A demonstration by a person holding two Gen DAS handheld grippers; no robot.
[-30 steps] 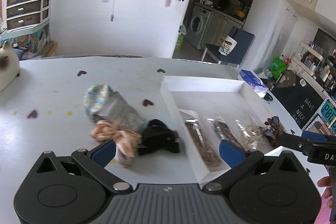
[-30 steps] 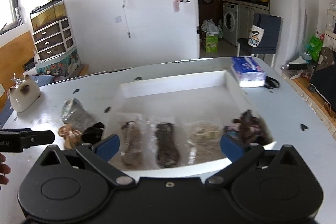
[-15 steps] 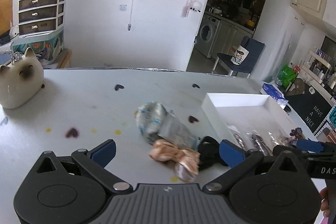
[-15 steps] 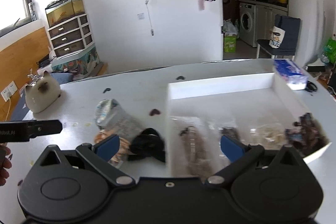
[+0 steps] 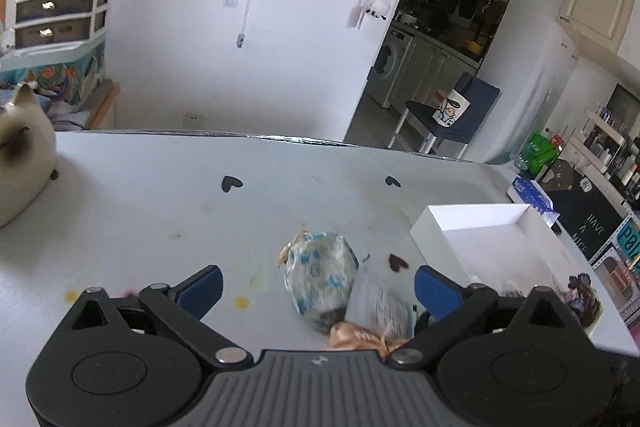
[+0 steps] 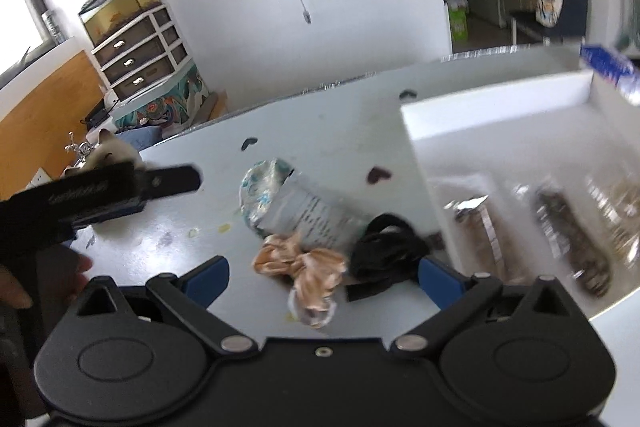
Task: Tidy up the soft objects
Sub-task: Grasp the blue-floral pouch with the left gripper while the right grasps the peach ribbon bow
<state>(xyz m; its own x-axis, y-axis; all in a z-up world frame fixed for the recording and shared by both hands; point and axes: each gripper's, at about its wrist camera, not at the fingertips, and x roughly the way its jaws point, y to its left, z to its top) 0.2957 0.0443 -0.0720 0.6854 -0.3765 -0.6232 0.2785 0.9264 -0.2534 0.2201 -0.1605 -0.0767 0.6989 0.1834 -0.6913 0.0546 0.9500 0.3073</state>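
A blue-and-white patterned pouch lies on the white table between the fingers of my left gripper. Its jaws are closing, with the pads still clear of the pouch. A clear packet and a peach scrunchie lie just right of the pouch, partly hidden by the gripper body. My right gripper is open, low over the peach scrunchie and a black scrunchie, with the pouch beyond them. In the right wrist view, one of the left gripper's fingers reaches in from the left.
A white box to the right holds several clear bags of hair items. A tissue pack lies behind it. A cat figurine stands at the far left. A hand is at the left edge.
Both grippers have swung left, away from the white box and onto the pile. The pouch now sits between the left fingers, which stand slightly narrower. The scrunchies are closer to the right gripper.
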